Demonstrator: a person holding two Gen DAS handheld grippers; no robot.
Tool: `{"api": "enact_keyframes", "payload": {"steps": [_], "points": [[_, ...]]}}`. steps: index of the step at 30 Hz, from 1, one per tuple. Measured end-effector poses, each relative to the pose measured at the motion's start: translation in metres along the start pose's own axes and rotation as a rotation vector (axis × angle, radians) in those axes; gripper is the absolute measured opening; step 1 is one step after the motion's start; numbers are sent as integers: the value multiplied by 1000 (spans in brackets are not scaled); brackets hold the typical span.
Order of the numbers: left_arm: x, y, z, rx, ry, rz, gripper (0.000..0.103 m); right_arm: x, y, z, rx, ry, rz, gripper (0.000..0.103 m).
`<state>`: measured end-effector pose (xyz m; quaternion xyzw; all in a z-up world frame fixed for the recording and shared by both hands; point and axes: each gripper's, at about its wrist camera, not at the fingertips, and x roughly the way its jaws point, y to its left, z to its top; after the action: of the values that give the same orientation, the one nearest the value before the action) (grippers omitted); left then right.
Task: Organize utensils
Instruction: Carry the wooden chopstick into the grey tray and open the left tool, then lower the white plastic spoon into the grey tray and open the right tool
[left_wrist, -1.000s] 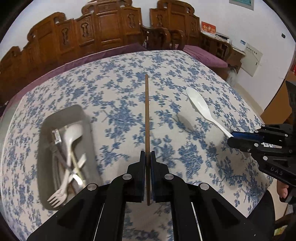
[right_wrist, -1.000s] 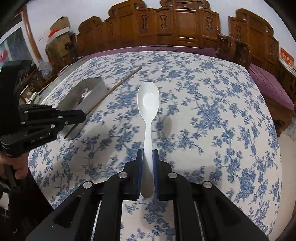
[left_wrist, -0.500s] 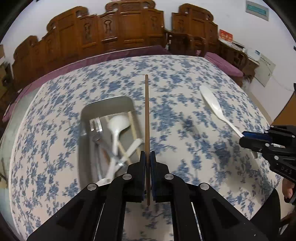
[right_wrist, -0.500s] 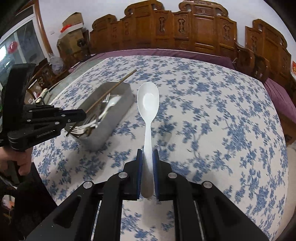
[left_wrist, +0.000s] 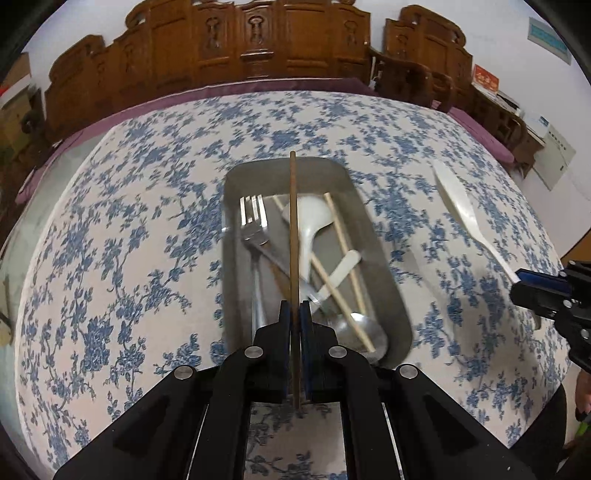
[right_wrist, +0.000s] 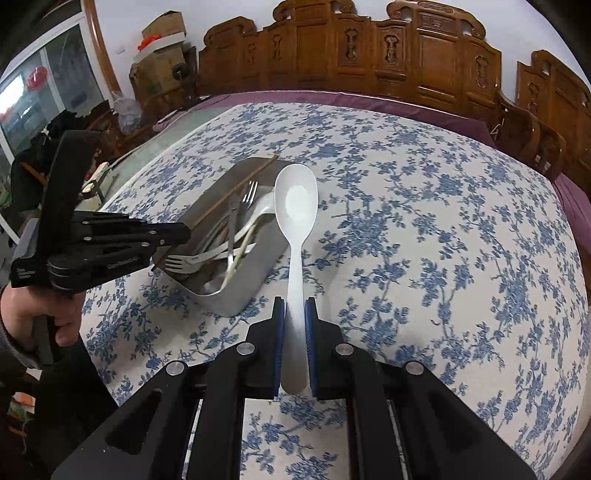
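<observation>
My left gripper (left_wrist: 294, 314) is shut on a dark brown chopstick (left_wrist: 293, 221) and holds it lengthwise above the metal tray (left_wrist: 384, 258). The tray holds a fork (left_wrist: 253, 218), a white spoon (left_wrist: 312, 221), pale chopsticks (left_wrist: 341, 236) and a metal spoon (left_wrist: 364, 332). My right gripper (right_wrist: 294, 317) is shut on a white spoon (right_wrist: 296, 206), bowl forward, just right of the tray (right_wrist: 258, 273). The left gripper (right_wrist: 170, 236) and its chopstick (right_wrist: 236, 188) show in the right wrist view. The right gripper (left_wrist: 524, 284) with its spoon (left_wrist: 458, 199) shows in the left wrist view.
The table wears a blue-flowered cloth (left_wrist: 129, 221). Carved wooden chairs (right_wrist: 406, 48) stand along the far side. Boxes and clutter (right_wrist: 159, 48) sit at the left beyond the table. The table's near edge runs below both grippers.
My left gripper has swung left with the chopstick until the tray lies under it. My right gripper has carried the white spoon toward the tray's right side.
</observation>
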<state>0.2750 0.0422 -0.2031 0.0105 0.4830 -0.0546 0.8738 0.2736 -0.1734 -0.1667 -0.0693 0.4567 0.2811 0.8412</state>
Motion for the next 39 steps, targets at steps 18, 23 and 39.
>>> {"api": "enact_keyframes", "payload": {"steps": [18,23,39], "points": [[8,13,8,-24,-18,-23,4,25,27,17,-17,25,28,13],[-4,17,7,-26,-39,-33,8,31,34,28,-23,22,35,13],[-31,53,-2,-46,-97,-8,19,81,69,61,-7,58,62,13]]}}
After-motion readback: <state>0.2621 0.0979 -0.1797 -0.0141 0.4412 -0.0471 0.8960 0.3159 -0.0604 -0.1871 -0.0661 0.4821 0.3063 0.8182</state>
